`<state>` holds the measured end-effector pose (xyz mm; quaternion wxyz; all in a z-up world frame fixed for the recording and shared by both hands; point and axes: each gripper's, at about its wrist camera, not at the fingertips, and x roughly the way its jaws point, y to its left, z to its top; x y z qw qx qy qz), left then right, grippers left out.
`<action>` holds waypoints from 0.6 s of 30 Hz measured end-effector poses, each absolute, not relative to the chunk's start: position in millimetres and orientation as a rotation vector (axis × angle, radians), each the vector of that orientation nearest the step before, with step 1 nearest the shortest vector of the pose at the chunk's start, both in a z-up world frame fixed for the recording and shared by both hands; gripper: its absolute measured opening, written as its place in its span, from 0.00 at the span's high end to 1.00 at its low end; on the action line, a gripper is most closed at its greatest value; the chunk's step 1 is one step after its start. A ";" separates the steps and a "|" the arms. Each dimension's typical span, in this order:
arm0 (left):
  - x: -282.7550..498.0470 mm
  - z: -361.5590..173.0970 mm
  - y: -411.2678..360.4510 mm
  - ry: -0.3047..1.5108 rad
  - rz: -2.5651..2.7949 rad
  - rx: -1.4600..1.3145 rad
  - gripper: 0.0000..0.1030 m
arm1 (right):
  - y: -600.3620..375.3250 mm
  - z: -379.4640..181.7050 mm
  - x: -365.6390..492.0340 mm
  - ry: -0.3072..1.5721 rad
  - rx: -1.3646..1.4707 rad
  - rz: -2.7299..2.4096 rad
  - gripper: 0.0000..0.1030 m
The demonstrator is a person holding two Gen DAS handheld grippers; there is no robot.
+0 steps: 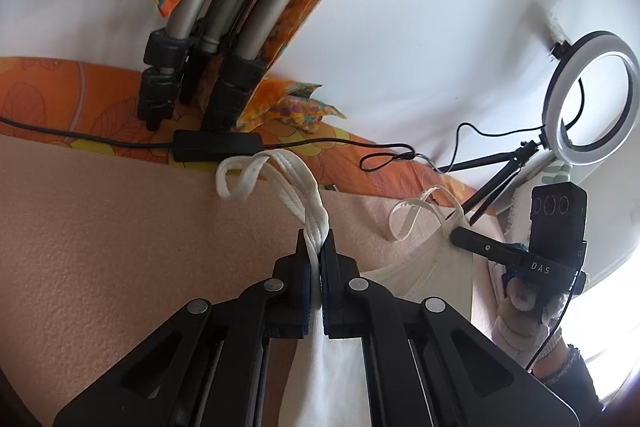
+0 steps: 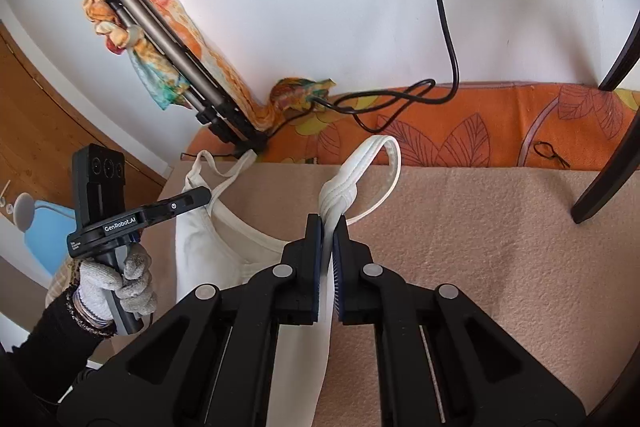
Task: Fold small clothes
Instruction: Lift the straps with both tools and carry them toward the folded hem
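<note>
A small white tank top point(image 1: 424, 269) hangs by its two shoulder straps above a peach blanket point(image 1: 120, 247). My left gripper point(image 1: 316, 247) is shut on one strap point(image 1: 296, 183), whose loop sticks out past the fingertips. Further right in that view, my right gripper point(image 1: 456, 235), held by a gloved hand point(image 1: 516, 323), pinches the other strap. The right wrist view shows my right gripper point(image 2: 330, 227) shut on its bunched strap point(image 2: 360, 167). There the left gripper point(image 2: 204, 197) grips the top point(image 2: 224, 239) at the left.
An orange floral sheet point(image 2: 460, 135) lies along the white wall behind the blanket point(image 2: 480, 247). A folded tripod point(image 1: 188, 75) draped in colourful cloth leans there. A ring light point(image 1: 592, 95) on a small stand, black cables point(image 2: 448, 27) and dark chair legs point(image 2: 608, 167) are nearby.
</note>
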<state>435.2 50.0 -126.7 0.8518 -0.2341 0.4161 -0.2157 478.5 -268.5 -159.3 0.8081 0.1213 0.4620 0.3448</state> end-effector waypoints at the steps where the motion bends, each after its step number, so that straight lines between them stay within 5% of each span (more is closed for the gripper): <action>1: 430.2 -120.9 50.9 0.863 -0.458 -0.490 0.98 | -269.9 -151.8 473.9 0.972 0.258 0.746 0.94; 18: 306.9 -60.0 44.8 0.762 -0.526 -0.399 0.98 | -289.3 -66.7 331.6 0.872 0.210 0.798 0.94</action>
